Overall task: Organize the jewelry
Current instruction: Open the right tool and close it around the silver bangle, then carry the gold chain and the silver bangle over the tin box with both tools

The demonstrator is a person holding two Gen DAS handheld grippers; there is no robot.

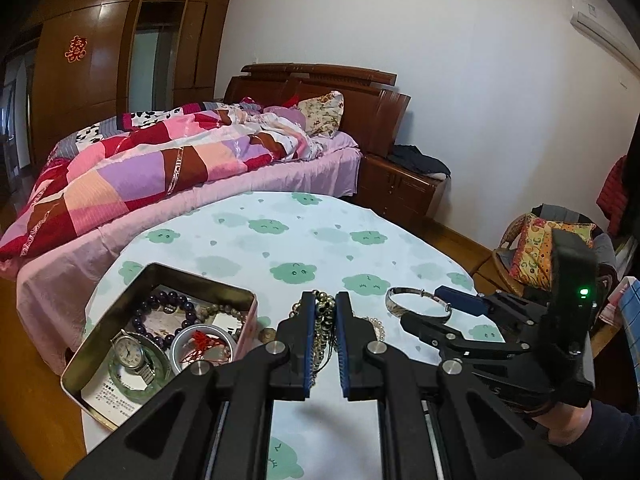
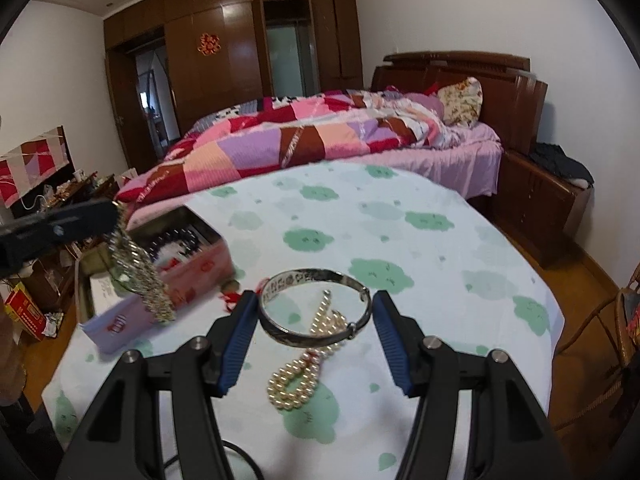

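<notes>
Left tool (image 1: 324,344) clamps dangling bead chain (image 1: 325,322), right tool (image 2: 316,334) grips silver bangle (image 2: 314,306) across its width; either may slip short of tin (image 1: 120,312).

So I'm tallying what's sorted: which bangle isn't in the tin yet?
The silver bangle, held between the right gripper pads; the green bangle lies in the tin.

Bedroom interior. White walls (image 1: 460,80); wood floor (image 2: 560,264). A dark wooden wardrobe (image 2: 224,56) bearing a red paper emblem (image 2: 209,43) spans the far wall. A bed (image 1: 280,168) with wooden headboard (image 1: 360,96) carries a patchwork quilt (image 1: 140,168) and floral pillow (image 1: 324,110). A nightstand (image 1: 400,188) adjoins it; an air conditioner (image 1: 600,24) hangs high.
</notes>
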